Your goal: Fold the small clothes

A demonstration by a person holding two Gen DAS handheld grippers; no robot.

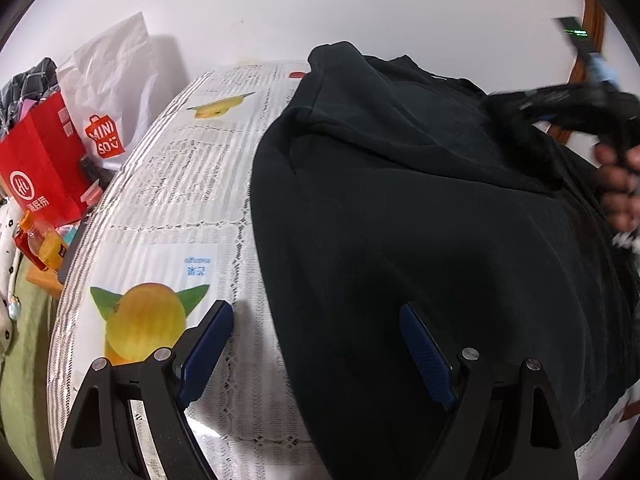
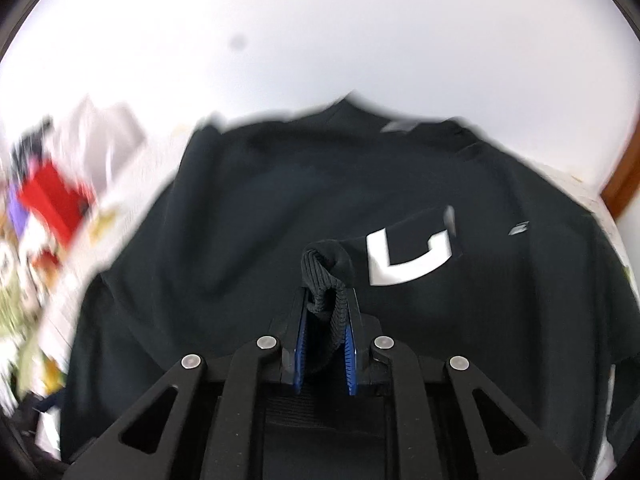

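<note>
The right claw (image 2: pixel 325 312) is pinched on a ribbed black cuff (image 2: pixel 320 276) of the dark sweatshirt (image 1: pixel 420 208), apparently so a sleeve can be folded inward. The garment is spread on the patterned surface (image 1: pixel 192 184); at six o'clock the left claw (image 1: pixel 316 344) is held spread and empty over its hem.

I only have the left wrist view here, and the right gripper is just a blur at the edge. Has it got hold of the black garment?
Observer: Yes. The right gripper is shut on a ribbed cuff of the black garment.
Operator: Any print on the garment?
Observer: A white block shape, beside the cuff.
Operator: Is the garment's far-right edge on the table?
Observer: It lies on the tablecloth, near a wooden frame.
</note>
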